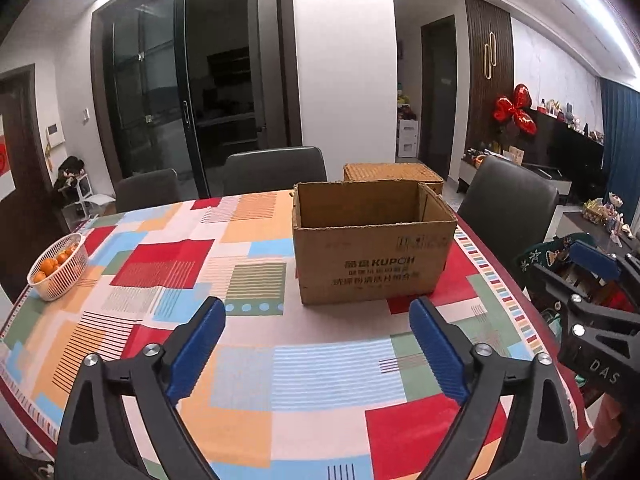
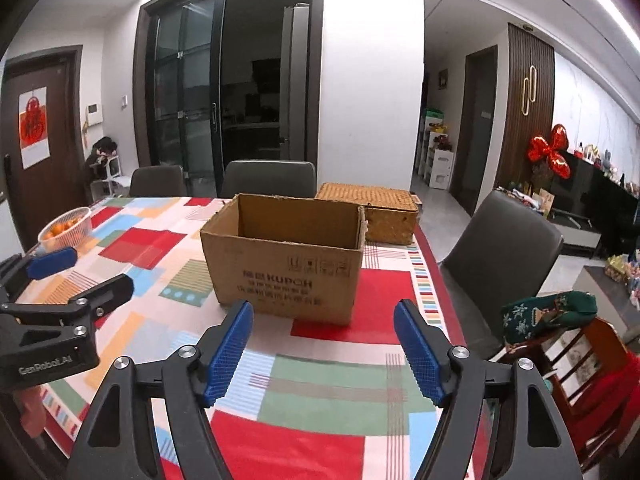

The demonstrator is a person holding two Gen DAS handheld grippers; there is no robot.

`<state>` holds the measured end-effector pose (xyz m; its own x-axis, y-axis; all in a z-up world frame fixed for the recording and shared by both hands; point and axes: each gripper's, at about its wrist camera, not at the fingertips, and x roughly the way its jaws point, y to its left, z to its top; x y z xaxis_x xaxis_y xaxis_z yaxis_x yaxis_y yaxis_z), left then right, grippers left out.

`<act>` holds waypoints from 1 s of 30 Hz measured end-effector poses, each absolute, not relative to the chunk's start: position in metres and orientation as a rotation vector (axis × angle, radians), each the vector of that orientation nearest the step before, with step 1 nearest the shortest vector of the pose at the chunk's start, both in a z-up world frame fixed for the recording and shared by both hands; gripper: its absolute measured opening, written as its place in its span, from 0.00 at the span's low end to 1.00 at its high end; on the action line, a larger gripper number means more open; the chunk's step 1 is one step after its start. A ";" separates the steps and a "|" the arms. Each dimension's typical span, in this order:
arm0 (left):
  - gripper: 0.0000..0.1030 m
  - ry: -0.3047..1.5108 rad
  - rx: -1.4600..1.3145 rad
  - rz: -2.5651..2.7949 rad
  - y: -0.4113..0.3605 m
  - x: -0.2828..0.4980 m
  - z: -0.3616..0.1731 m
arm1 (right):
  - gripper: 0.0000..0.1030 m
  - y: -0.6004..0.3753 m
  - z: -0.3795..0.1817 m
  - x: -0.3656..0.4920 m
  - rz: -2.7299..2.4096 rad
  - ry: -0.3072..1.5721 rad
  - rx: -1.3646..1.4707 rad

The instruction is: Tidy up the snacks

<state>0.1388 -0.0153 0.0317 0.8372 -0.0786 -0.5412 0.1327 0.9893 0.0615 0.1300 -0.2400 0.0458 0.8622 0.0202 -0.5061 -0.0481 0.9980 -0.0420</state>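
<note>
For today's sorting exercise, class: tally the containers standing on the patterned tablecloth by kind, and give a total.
Cardboard box: 1, open at the top
Woven wicker basket: 1, behind the box
White plastic basket holding oranges: 1
Total: 3

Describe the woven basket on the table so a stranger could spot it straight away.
Start at the dining table with the colourful patchwork tablecloth. Near its far right end stands an open cardboard box with printed lettering; the woven basket sits just behind it. It is the low, tan, wicker one with a closed flat lid, unlike the white plastic basket of oranges at the far left edge.
</note>
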 end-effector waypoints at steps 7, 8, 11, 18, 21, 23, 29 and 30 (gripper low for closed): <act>0.96 0.524 0.123 -0.095 -0.017 0.130 0.039 | 0.71 -0.242 0.052 0.120 0.030 0.513 -0.055; 0.97 0.519 0.123 -0.095 -0.017 0.128 0.040 | 0.71 -0.241 0.052 0.120 0.029 0.510 -0.054; 0.97 0.509 0.127 -0.094 -0.017 0.126 0.042 | 0.71 -0.242 0.054 0.121 0.030 0.508 -0.051; 0.98 0.504 0.127 -0.099 -0.016 0.126 0.042 | 0.71 -0.241 0.057 0.119 0.027 0.502 -0.049; 0.98 0.502 0.126 -0.101 -0.015 0.126 0.042 | 0.71 -0.240 0.059 0.118 0.025 0.500 -0.052; 0.98 0.500 0.127 -0.101 -0.015 0.125 0.042 | 0.71 -0.239 0.059 0.118 0.026 0.498 -0.051; 0.98 0.488 0.121 -0.106 -0.014 0.125 0.043 | 0.71 -0.239 0.059 0.118 0.027 0.499 -0.050; 0.98 0.487 0.121 -0.105 -0.014 0.124 0.043 | 0.71 -0.239 0.058 0.118 0.027 0.500 -0.052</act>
<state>0.1240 -0.0139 0.0431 0.8789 -0.0711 -0.4718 0.1289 0.9874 0.0914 0.1181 -0.2395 0.0581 0.8771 0.0127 -0.4801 -0.0383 0.9983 -0.0437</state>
